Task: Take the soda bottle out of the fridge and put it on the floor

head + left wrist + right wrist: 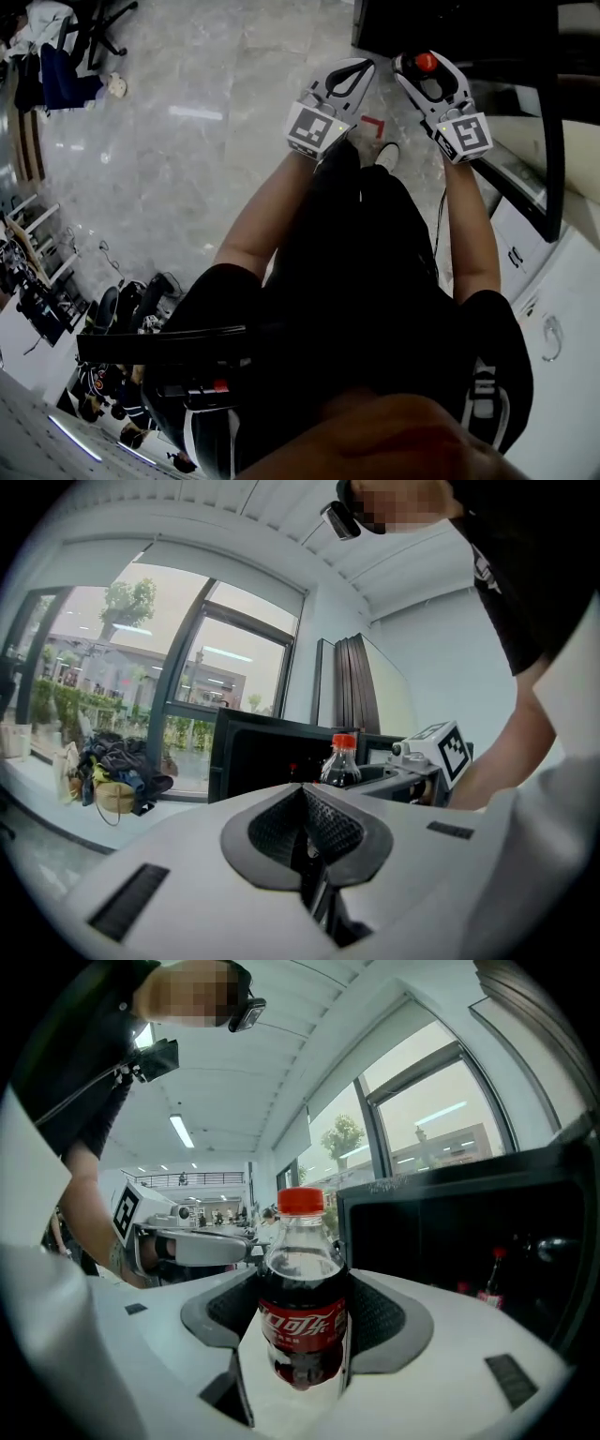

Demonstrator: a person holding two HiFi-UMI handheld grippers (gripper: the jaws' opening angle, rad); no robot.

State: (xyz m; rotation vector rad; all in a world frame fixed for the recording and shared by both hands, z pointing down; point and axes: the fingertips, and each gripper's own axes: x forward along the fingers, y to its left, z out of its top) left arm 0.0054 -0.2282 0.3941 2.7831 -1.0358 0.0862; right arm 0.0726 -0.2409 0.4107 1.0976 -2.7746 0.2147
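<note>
Right gripper (300, 1309) clamps the soda bottle (298, 1241) outside the fridge (450, 1232); left gripper (306, 803) pressed together, empty. Next, likely: lower it upright onto the floor (187, 141).

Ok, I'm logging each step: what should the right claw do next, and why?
Probably lower the right claw toward the floor: it is shut on the soda bottle, which is upright and already outside the fridge, held above the tiles.

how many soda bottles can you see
2. One soda bottle is clamped in the right gripper; a second bottle stands inside the dark fridge behind it. More may be hidden in there.
</note>
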